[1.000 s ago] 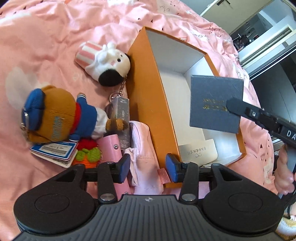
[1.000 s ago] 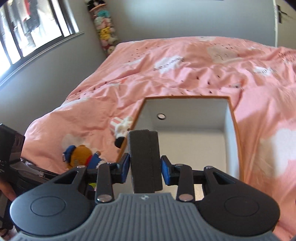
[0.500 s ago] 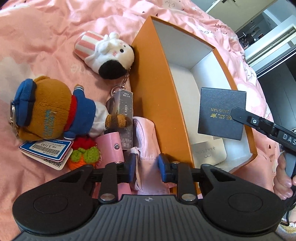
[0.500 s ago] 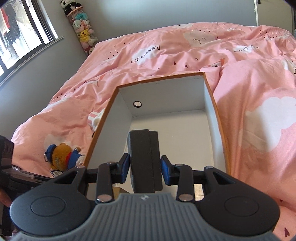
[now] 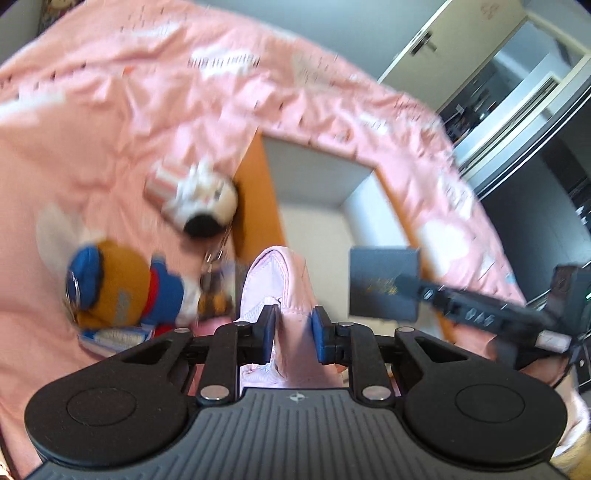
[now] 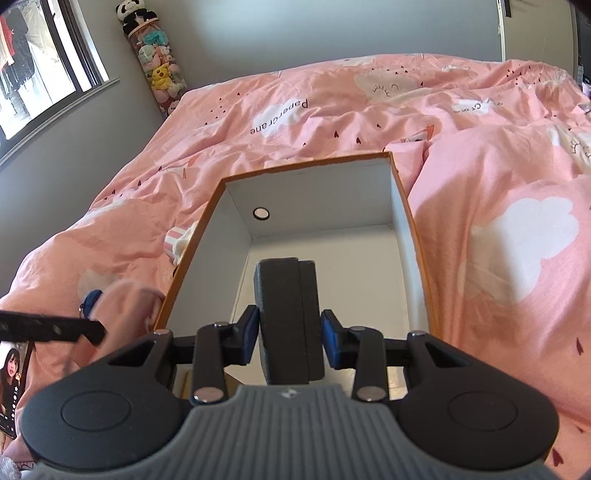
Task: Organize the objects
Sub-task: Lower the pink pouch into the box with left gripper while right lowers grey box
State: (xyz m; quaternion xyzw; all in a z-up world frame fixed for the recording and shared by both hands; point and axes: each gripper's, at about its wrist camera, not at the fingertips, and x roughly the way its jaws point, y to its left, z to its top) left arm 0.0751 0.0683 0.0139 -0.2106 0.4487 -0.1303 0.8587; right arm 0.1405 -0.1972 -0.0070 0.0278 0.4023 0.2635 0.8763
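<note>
A pink duvet [image 6: 332,110] covered the bed. Daylight came through a window [image 6: 44,66] in grey walls [image 6: 295,33].

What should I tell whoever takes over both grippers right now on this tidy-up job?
Left gripper: shut on the soft pale pink fabric pouch, held up beside the box's near left wall.
Right gripper: shut on the dark grey flat case, held over the orange cardboard box with white inside, not released.
Outside the box on the pink bedspread: brown plush doll with blue cap, striped white plush; the left view is blurred.
Left: put down the case, then the pouch, then the plush toys.
</note>
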